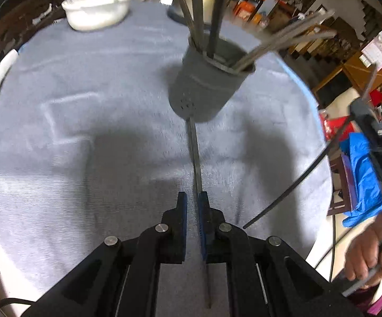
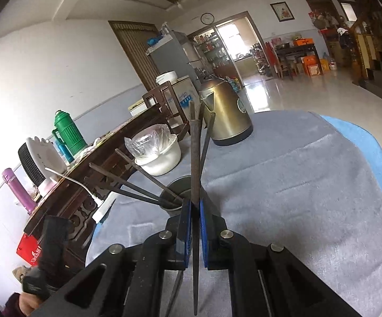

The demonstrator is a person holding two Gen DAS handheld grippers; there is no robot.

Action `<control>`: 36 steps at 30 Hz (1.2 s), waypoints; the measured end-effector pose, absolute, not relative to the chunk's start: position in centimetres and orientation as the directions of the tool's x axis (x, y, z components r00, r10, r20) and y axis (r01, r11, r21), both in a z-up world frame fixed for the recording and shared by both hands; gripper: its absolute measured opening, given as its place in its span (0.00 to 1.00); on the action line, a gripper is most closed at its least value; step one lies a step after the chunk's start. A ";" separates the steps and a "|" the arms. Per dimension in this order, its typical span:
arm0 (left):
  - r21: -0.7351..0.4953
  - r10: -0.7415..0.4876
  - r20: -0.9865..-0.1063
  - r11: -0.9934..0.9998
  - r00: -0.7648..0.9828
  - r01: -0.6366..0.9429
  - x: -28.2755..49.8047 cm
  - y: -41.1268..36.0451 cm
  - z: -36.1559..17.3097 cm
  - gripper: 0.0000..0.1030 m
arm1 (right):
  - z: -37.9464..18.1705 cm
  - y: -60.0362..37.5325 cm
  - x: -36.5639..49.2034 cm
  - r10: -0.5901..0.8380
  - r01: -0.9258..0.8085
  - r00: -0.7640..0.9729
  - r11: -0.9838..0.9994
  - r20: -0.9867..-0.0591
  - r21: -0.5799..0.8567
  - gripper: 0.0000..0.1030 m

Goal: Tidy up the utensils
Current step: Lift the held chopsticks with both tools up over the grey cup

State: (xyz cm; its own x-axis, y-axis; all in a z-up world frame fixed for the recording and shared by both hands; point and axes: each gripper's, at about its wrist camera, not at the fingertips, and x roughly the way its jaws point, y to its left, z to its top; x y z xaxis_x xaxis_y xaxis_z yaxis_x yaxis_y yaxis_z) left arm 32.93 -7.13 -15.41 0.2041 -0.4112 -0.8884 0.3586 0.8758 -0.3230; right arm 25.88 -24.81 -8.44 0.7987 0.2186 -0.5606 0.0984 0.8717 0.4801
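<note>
Grey cloth (image 1: 85, 132) covers the round table under both my grippers, with a tiled living room stretching away behind. My left gripper (image 1: 193, 206) has its jaws nearly together, with a thin dark chopstick (image 1: 195, 158) between them; it lies against the right pad, and I cannot tell whether the left pad touches it. Its far end reaches the foot of the grey utensil holder (image 1: 206, 84), which stands on the cloth ahead. My right gripper (image 2: 195, 211) is clamped narrow on another chopstick (image 2: 195, 158), which stands upright between the blue pads. That holder already has several dark chopsticks (image 1: 217, 21) in it, some leaning out to the right. At the far left a white bowl (image 1: 96, 13) holds crumpled clear plastic. A brass-coloured kettle (image 2: 225, 111) sits at the far edge.
</note>
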 end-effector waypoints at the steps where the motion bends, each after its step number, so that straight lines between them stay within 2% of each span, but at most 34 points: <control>1: -0.317 -0.400 -0.897 0.878 0.186 0.358 33.0 -7.6 -16.0 0.17 | -8.4 -24.8 25.8 0.217 0.099 0.798 0.873 -0.562 0.478 0.07; 3: -0.321 -0.393 -0.908 0.876 0.148 0.359 33.1 -8.7 -17.0 0.24 | -8.4 -24.8 25.8 0.206 0.101 0.800 0.880 -0.564 0.464 0.07; 8: -0.279 -0.342 -0.929 0.900 0.145 0.333 34.0 -10.0 -18.7 0.24 | -8.7 -25.1 25.8 0.205 0.106 0.800 0.877 -0.564 0.469 0.07; 16: -0.270 -0.334 -0.930 0.904 0.155 0.332 35.3 -11.1 -18.9 0.24 | -9.4 -25.3 25.9 0.219 0.112 0.793 0.865 -0.569 0.489 0.07; 17: -0.257 -0.326 -0.931 0.904 0.163 0.341 35.3 -11.1 -18.9 0.18 | -9.5 -25.3 25.8 0.220 0.112 0.792 0.864 -0.569 0.490 0.07; 18: -0.246 -0.320 -0.932 0.903 0.168 0.352 35.3 -11.2 -19.0 0.07 | -9.4 -25.3 25.9 0.222 0.112 0.792 0.864 -0.569 0.492 0.07; 23: -0.255 -0.341 -0.920 0.895 0.194 0.366 34.3 -10.8 -18.8 0.06 | -8.9 -25.3 25.6 0.214 0.108 0.800 0.867 -0.560 0.486 0.07; 28: -0.262 -0.391 -0.881 0.872 0.267 0.413 32.1 -9.9 -15.5 0.06 | -8.2 -25.4 25.2 0.205 0.101 0.817 0.870 -0.540 0.483 0.07; 36: -0.254 -0.472 -0.765 0.847 0.439 0.467 29.5 -8.0 -7.9 0.06 | -7.1 -24.9 24.7 0.192 0.084 0.840 0.878 -0.507 0.472 0.07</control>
